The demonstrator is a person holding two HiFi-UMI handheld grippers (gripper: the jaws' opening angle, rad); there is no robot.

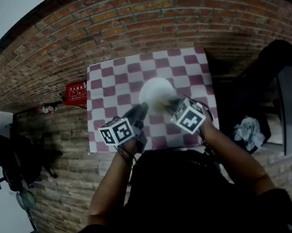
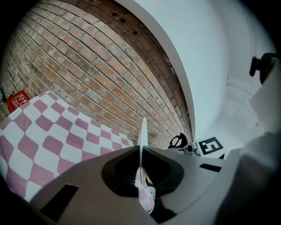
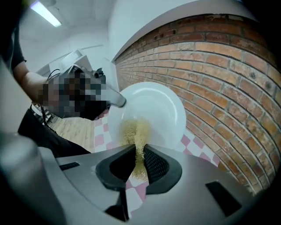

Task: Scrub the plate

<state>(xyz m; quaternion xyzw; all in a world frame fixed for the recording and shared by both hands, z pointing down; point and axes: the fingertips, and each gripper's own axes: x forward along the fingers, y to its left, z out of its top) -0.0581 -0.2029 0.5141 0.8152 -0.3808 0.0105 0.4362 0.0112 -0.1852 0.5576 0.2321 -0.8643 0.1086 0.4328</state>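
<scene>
Now the left gripper pinches the plate by its rim. The right gripper clamps a yellow scrubber against it, over checkered cloth beside a red box.

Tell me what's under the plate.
The pink-and-white checked cloth lies below the plate, which the left gripper clamps by its rim. The patch straight beneath the plate is covered, so whether its lower edge touches the cloth cannot be told.

Dim, vignetted fisheye head view; brighter gripper views, ceiling strip light glare, bowed edges.
</scene>
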